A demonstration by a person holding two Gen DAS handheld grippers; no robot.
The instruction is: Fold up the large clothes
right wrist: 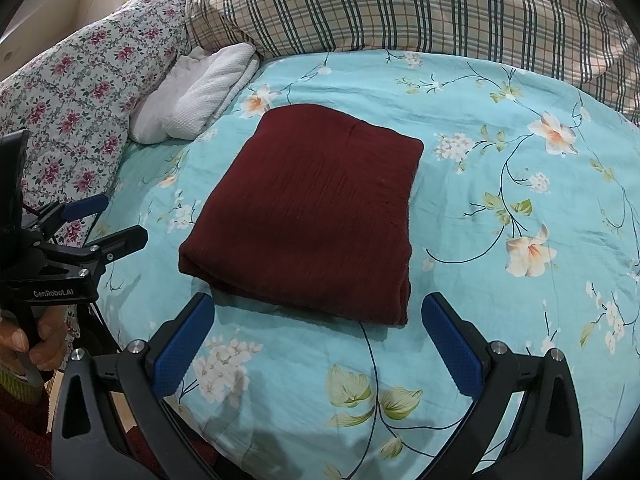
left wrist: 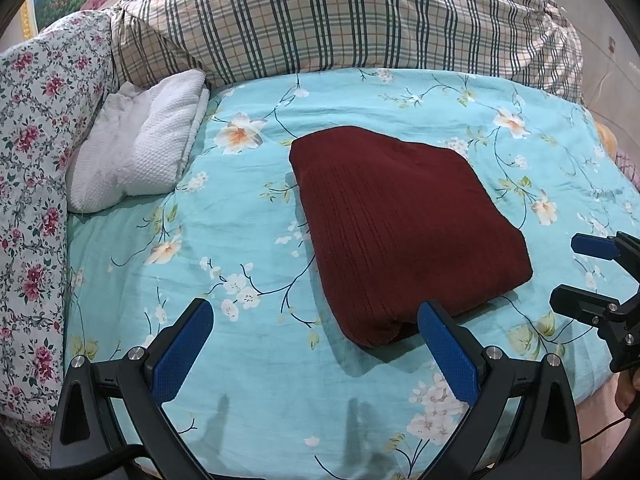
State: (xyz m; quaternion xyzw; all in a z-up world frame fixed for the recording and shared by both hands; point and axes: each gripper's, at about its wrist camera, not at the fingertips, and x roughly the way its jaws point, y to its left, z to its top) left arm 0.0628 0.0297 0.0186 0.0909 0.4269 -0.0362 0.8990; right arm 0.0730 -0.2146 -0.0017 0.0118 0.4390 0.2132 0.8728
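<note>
A dark red knitted garment (left wrist: 404,232) lies folded into a thick rectangle on the turquoise floral bedsheet (left wrist: 240,248); it also shows in the right wrist view (right wrist: 312,208). My left gripper (left wrist: 316,320) is open and empty, held above the sheet at the garment's near corner. It shows at the left edge of the right wrist view (right wrist: 114,220). My right gripper (right wrist: 318,316) is open and empty, just short of the garment's near edge. It shows at the right edge of the left wrist view (left wrist: 576,276).
A white textured cloth (left wrist: 140,152) lies at the back left. A pink-flowered pillow (left wrist: 36,184) runs along the left. A plaid quilt (left wrist: 340,16) is piled at the back. A person's hand (right wrist: 24,336) holds the left gripper's handle.
</note>
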